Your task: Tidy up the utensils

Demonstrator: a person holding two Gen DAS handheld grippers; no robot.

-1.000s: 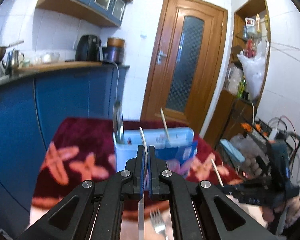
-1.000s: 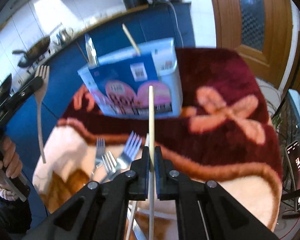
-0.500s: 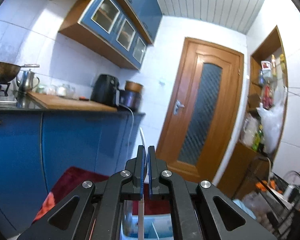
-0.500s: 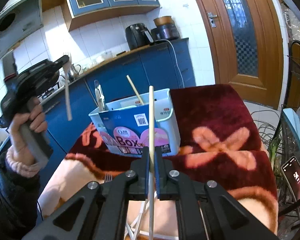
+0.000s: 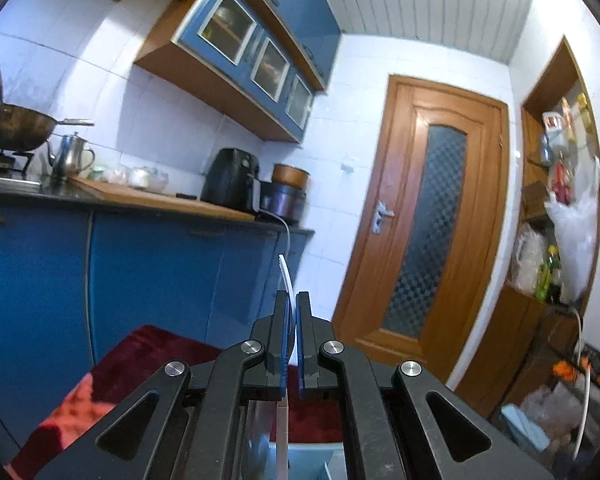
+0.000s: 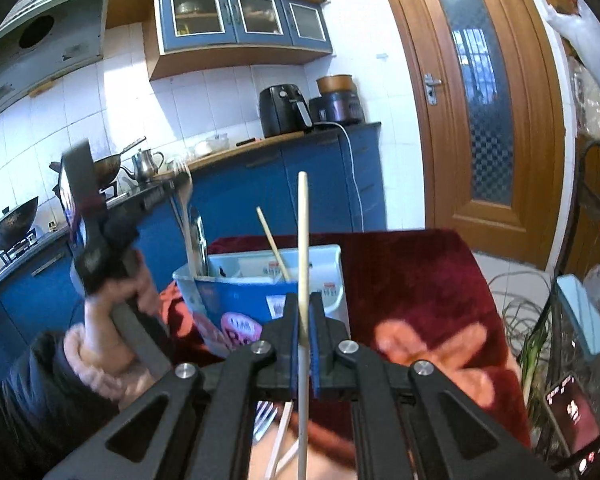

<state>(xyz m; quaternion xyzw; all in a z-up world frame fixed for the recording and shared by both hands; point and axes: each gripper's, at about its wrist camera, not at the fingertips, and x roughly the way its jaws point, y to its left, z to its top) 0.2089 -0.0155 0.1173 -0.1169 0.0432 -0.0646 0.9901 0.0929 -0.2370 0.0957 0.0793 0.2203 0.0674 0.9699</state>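
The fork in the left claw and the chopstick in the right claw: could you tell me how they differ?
The fork is flat metal with tines up and leans; the chopstick is a pale round stick, upright. The fork hangs over the box's left end; the chopstick sits nearer the camera. Both are clamped in shut claws.

A dark red blanket (image 6: 412, 264) with salmon-pink cross shapes covers the table, paling to cream at its near edge. The storage box (image 6: 256, 300) is light blue with a darker blue label bearing pink hearts. Base cabinets (image 5: 148, 272) are deep blue, wall tiles (image 5: 160, 120) white, the door (image 5: 428, 216) orange-brown wood with diamond-patterned glass. Both grippers are black with blue pads
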